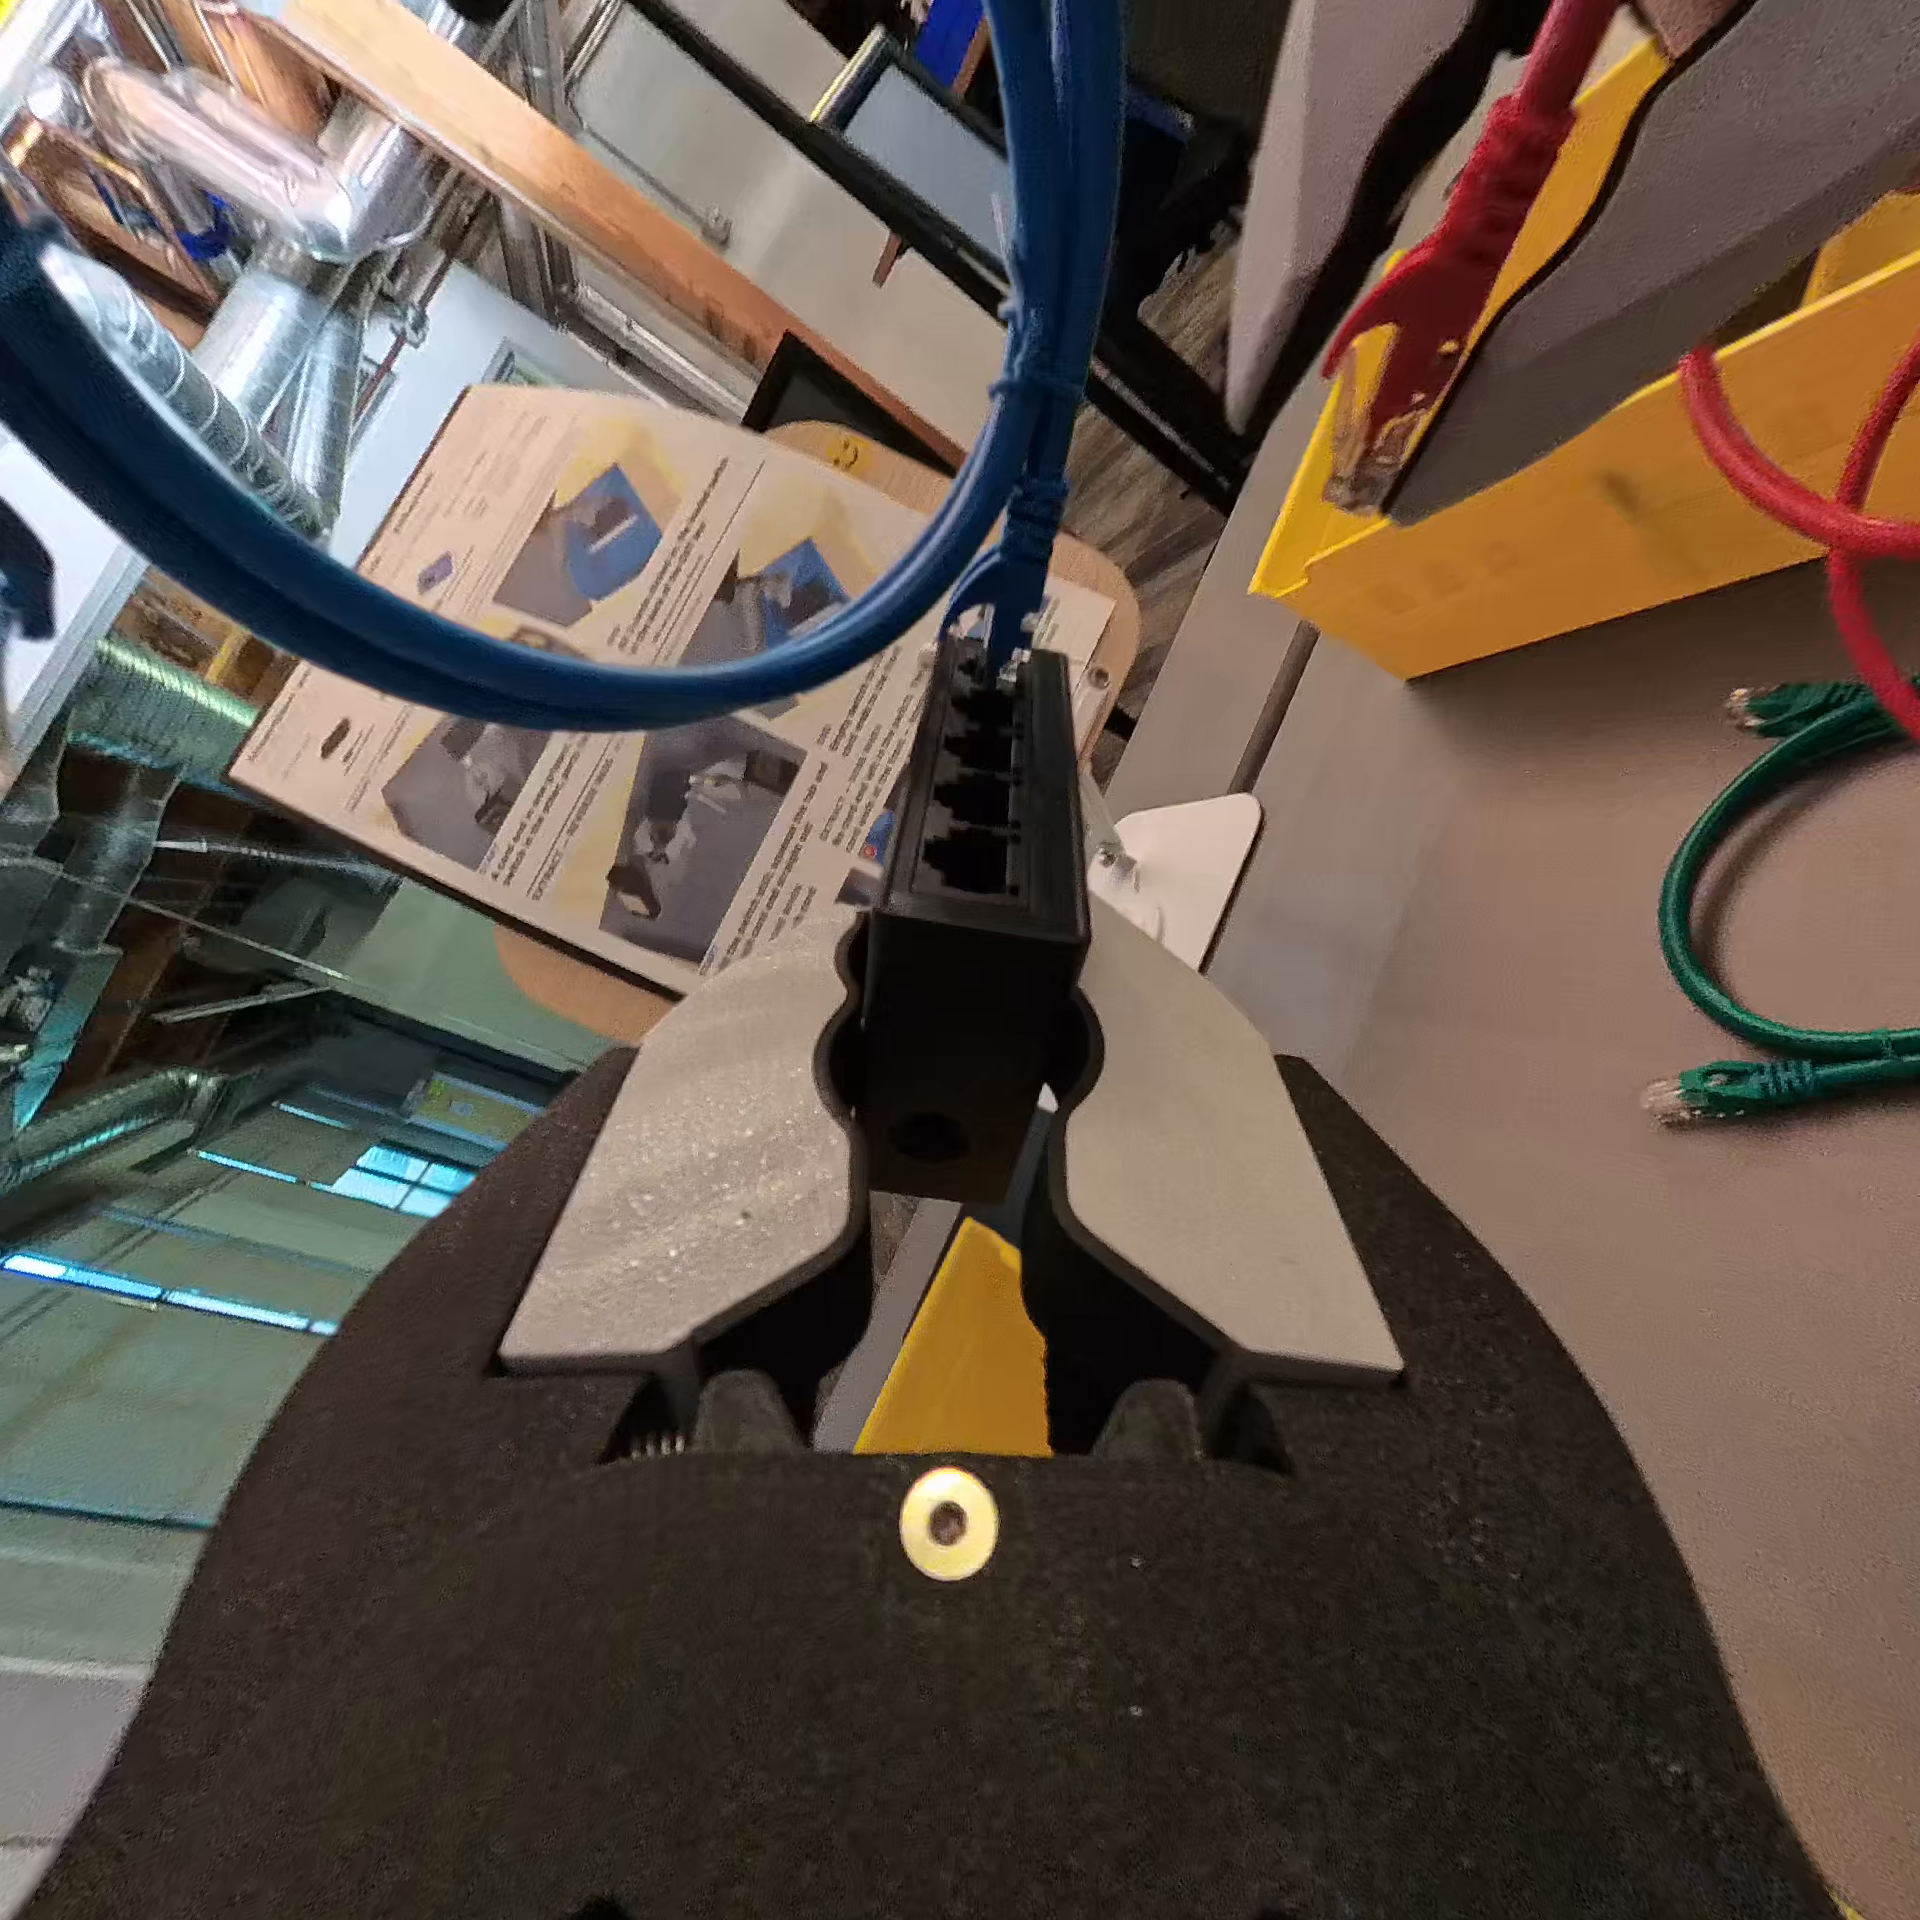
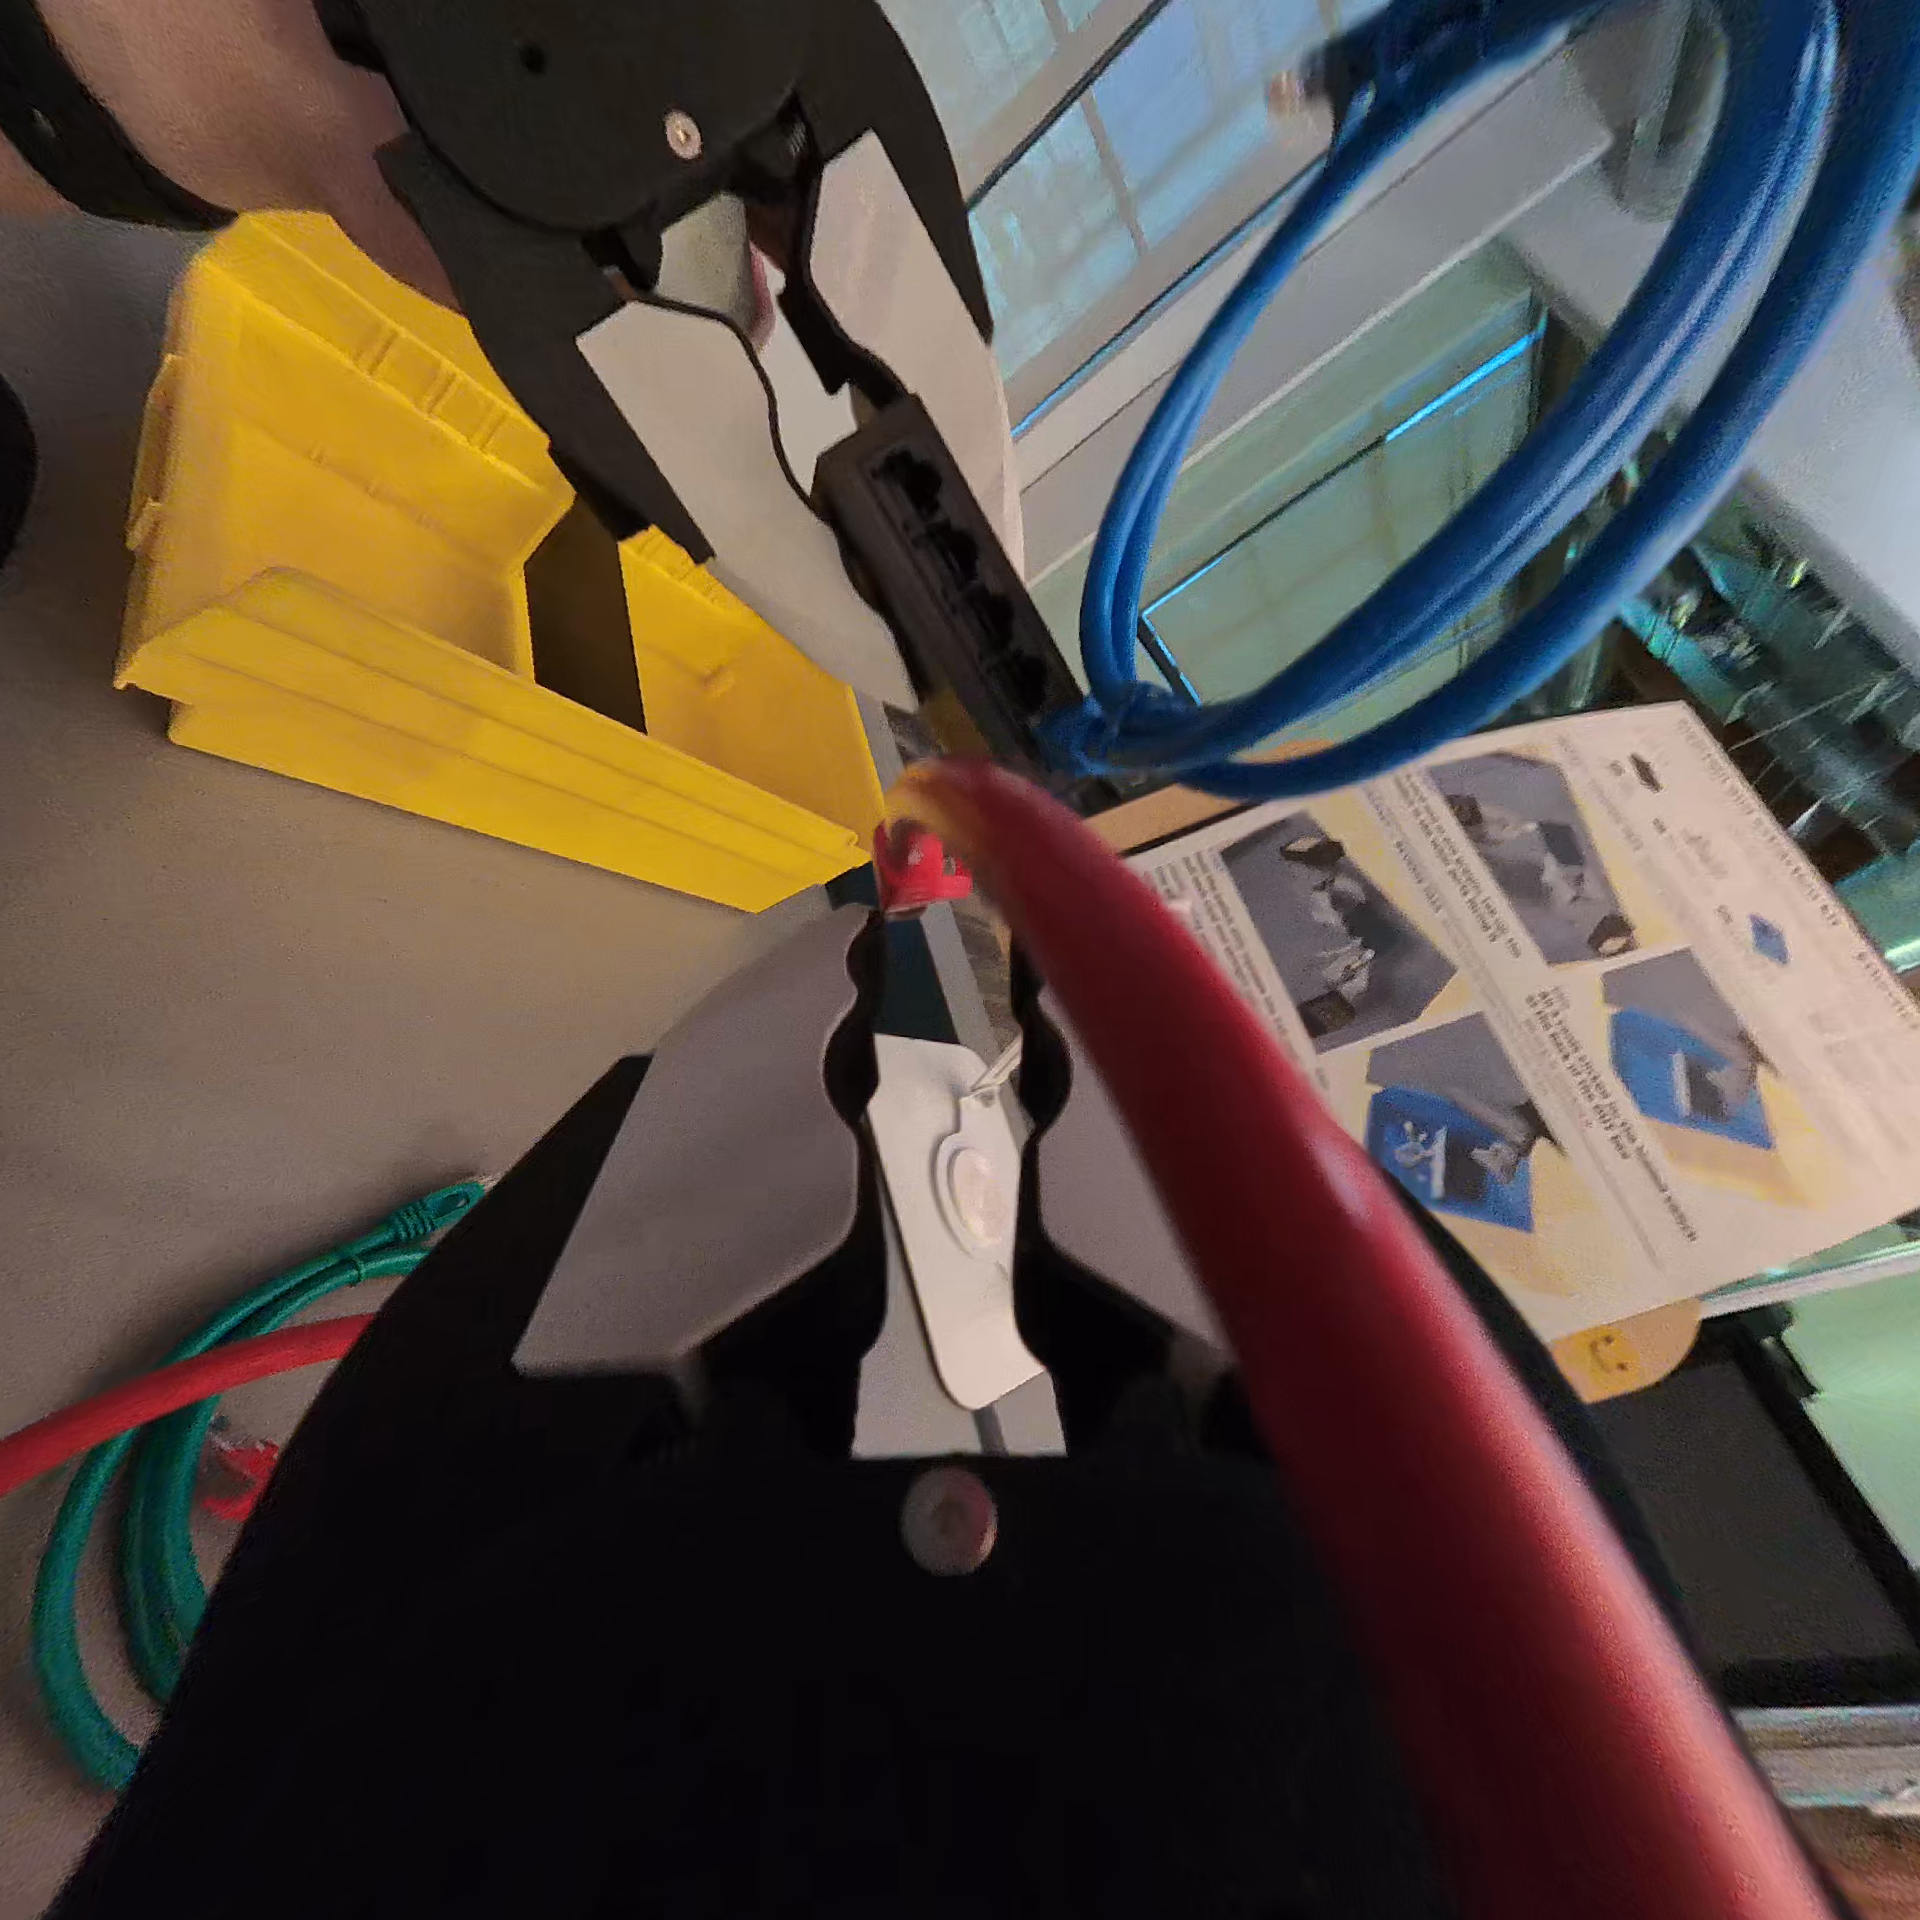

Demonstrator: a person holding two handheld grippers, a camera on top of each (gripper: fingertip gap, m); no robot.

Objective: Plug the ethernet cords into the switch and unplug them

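Note:
My left gripper is shut on the near end of the black switch and holds it in the air, ports facing left. A blue cord loops overhead, and its plugs sit in the far ports. The other ports are open. My right gripper is shut on the red cord's plug, a short way from the switch. The red cord runs blurred close past the lens. In the left wrist view the red plug shows upper right, apart from the switch.
A green cord lies coiled on the grey table, also in the right wrist view. Yellow bins stand on the table. A printed instruction sheet on a board stands beyond the switch, with a white bracket at its foot. The tips of one gripper are about 9 centimetres away from the tips of the other.

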